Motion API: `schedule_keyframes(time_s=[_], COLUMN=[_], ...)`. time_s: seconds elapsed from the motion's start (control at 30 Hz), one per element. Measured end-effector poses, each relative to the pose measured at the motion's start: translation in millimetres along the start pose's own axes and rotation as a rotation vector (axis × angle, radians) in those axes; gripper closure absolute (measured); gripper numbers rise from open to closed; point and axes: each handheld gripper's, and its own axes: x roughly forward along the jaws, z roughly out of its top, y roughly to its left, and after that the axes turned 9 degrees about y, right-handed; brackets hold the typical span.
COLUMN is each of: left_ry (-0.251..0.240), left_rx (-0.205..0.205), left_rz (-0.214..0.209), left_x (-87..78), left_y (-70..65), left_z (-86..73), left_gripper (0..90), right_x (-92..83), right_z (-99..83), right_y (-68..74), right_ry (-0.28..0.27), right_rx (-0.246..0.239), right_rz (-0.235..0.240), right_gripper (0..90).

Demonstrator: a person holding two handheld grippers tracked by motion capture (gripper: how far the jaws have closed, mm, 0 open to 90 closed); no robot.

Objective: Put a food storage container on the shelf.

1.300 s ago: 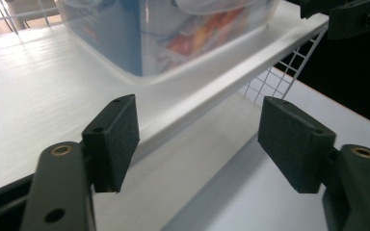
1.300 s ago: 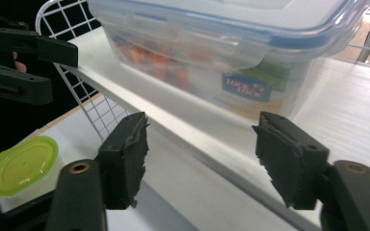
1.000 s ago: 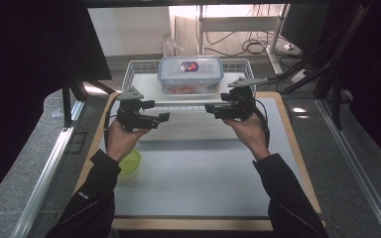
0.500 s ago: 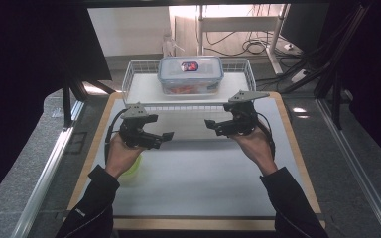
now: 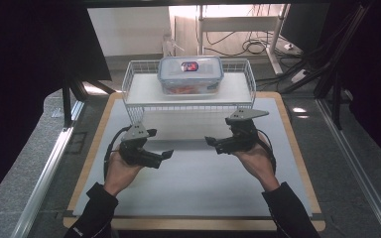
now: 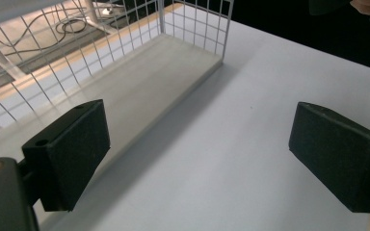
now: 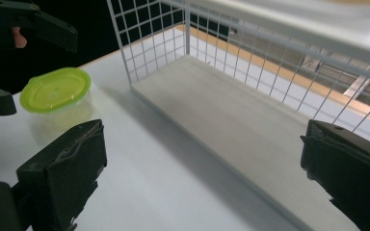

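Both tongs hang open and empty above the middle of the counter, their tips turned inward toward each other with bare white surface between them. The left tongs sit nearer the counter's left edge, the right tongs nearer its right edge, and the jaws of each stand wide apart in their own gripper views, holding nothing. They sit just in front of the wire rack at the counter's far edge, probably a neutral pose between reaches. On the rack's upper shelf rests the lidded container, apart from both tongs: clear plastic with a bluish lid, a red and dark label on top and something orange inside. A smaller tub with a lime-green lid stands on the counter toward its left edge, close under the left hand, so perhaps it is the nearer pick.
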Motion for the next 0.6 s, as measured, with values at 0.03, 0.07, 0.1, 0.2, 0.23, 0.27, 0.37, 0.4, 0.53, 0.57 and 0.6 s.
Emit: schedule_keyframes(time_s=[0.03,0.07,0.1,0.2,0.23,0.27,0.37,0.4,0.53,0.57,0.6], left_ry=[-0.002,0.0,0.002,-0.002,-0.006,-0.01,-0.015,-0.017,-0.034,-0.033,-0.031], left_rx=[-0.003,-0.002,0.001,0.005,0.003,0.001,0.0,0.003,-0.001,0.001,0.0], left_rz=[0.002,0.001,0.0,-0.008,-0.015,-0.018,-0.017,-0.013,-0.011,-0.008,-0.005], left_x=[-0.1,0.0,0.2,0.6,0.7,0.9,1.6,2.0,5.3,6.2,7.4], left_y=[-2.5,-4.4,-6.1,-10.5,-11.4,-12.6,-16.3,-18.0,-23.8,-24.9,-26.0], left_z=[-3.6,-6.5,-9.4,-18.2,-20.5,-23.6,-32.9,-36.8,-50.0,-53.1,-55.9], left_gripper=[6.6,6.4,6.2,5.1,4.9,4.9,4.6,4.6,4.2,4.2,4.2], right_x=[0.6,1.4,2.2,4.5,5.2,5.6,6.3,5.5,2.4,2.2,2.0], right_z=[-3.0,-6.7,-9.8,-19.3,-23.5,-25.8,-32.7,-35.1,-45.2,-47.6,-50.2], right_y=[1.1,2.4,3.3,5.7,6.6,7.3,9.0,9.8,13.5,14.6,15.9], right_ry=[0.003,0.007,0.009,0.015,0.017,0.021,0.045,0.044,0.041,0.043,0.045], right_rx=[0.0,-0.001,-0.003,-0.009,-0.014,-0.017,-0.035,-0.035,-0.03,-0.03,-0.03], right_rz=[0.003,0.009,0.015,0.026,0.026,0.024,0.01,0.006,0.001,-0.001,-0.004], right_gripper=[1.7,1.7,1.7,1.4,1.2,1.0,0.0,0.0,0.0,0.0,0.0])
